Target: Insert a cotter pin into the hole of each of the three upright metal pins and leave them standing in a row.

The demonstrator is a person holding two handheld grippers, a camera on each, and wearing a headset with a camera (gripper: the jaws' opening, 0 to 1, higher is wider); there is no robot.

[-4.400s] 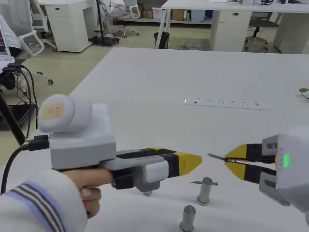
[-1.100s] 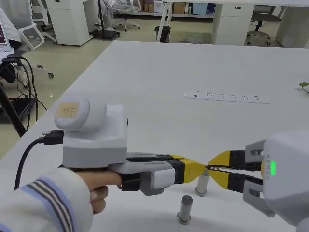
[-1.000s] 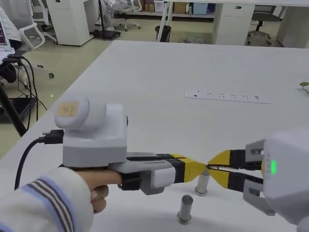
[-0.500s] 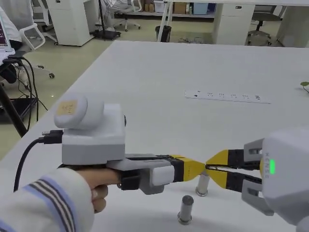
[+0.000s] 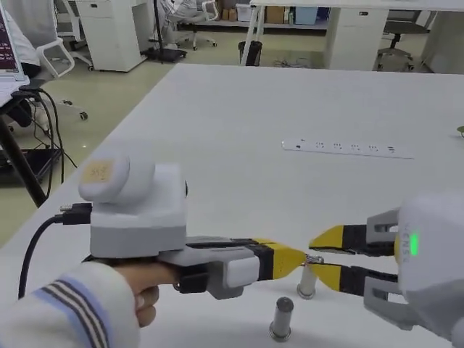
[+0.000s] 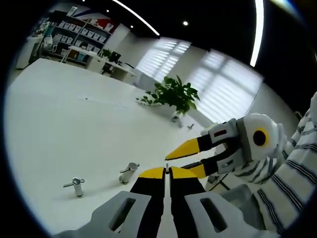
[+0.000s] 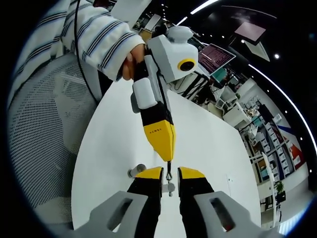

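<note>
Pinching a thin cotter pin (image 7: 169, 173) at their very ends, the left gripper's (image 5: 297, 257) yellow jaws are pressed together. The pin juts forward from them into the gap of the right gripper (image 5: 310, 255). That gripper's jaws stand apart, one on either side of the pin's end; whether they touch it I cannot tell. The two grippers meet tip to tip, the left one held by a hand (image 5: 138, 290) in a striped sleeve.

Just below the meeting tips stands an upright metal pin (image 5: 307, 281), and a second metal pin (image 5: 281, 319) stands beside it, nearer the person. In the left gripper view, two more pins stand off to the left of its jaws, a farther fitted pin (image 6: 77, 186) and a nearer fitted pin (image 6: 129, 173), each with a thin crosspiece at the head. Which ones in the row they are I cannot tell.

All of it rests on a white tabletop (image 5: 239, 130). Ahead of both grippers the surface runs bare to a power strip (image 5: 348, 148), well apart from them. The table's edge lies on the left gripper's outer side, with floor, office chairs and white desks beyond. A potted plant (image 6: 173, 96) stands past the right gripper.
</note>
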